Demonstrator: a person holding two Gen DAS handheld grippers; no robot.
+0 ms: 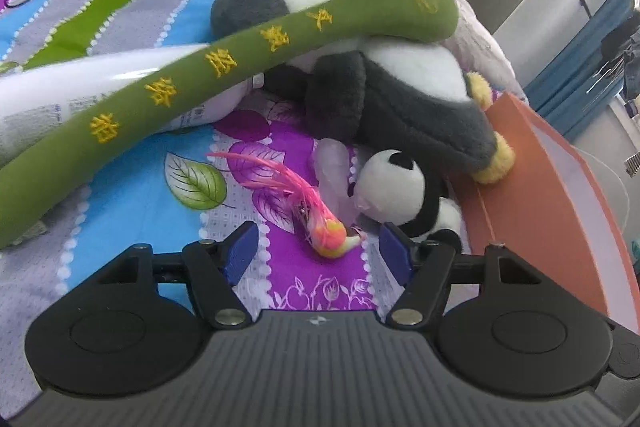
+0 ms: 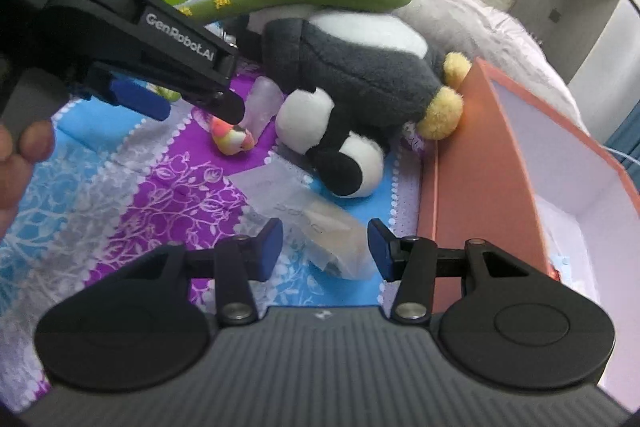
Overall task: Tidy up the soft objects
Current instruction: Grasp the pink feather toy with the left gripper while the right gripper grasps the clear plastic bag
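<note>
My left gripper (image 1: 316, 247) has its blue-padded jaws spread apart with nothing clamped, and the small pink-and-orange feathered toy bird (image 1: 326, 233) lies on the floral purple-and-blue bedsheet (image 1: 132, 195) just ahead, between the fingertips but untouched. My right gripper (image 2: 325, 245) also stands parted and empty over a clear plastic bag (image 2: 320, 227) lying flat on the sheet. Just beyond the bird sits the small black-and-white plush panda (image 1: 394, 189), beside the open orange cardboard box (image 1: 552, 187) on the right. Behind it lies the big grey-and-white plush penguin (image 1: 400, 83), with the long green plush stick with yellow embroidery (image 1: 248, 55) resting across it.
</note>
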